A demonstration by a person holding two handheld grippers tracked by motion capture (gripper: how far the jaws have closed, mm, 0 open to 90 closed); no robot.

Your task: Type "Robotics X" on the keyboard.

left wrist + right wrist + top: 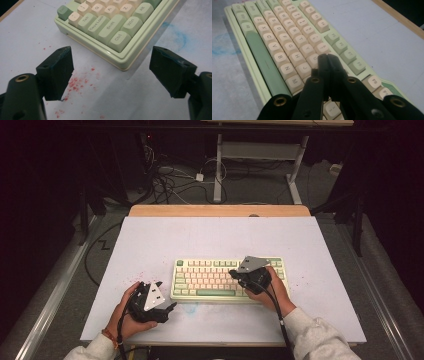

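Keyboard [210, 279]: pale green case, cream letter keys w/ dark print, sage green space bar & side keys. Mat [150, 245] is pale lilac-grey (red specks, a blue smudge). Both grippers [111, 75] [327, 58] black.

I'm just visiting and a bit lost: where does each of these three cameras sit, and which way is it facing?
High view: fixed above the person's side, looking forward and down on the table; both hands and sleeves show.
Left gripper view: rides the left gripper, jaws apart, facing the keyboard's Ctrl corner.
Right gripper view: rides the right gripper, jaws together over the keys, near J.
All three share the keyboard.
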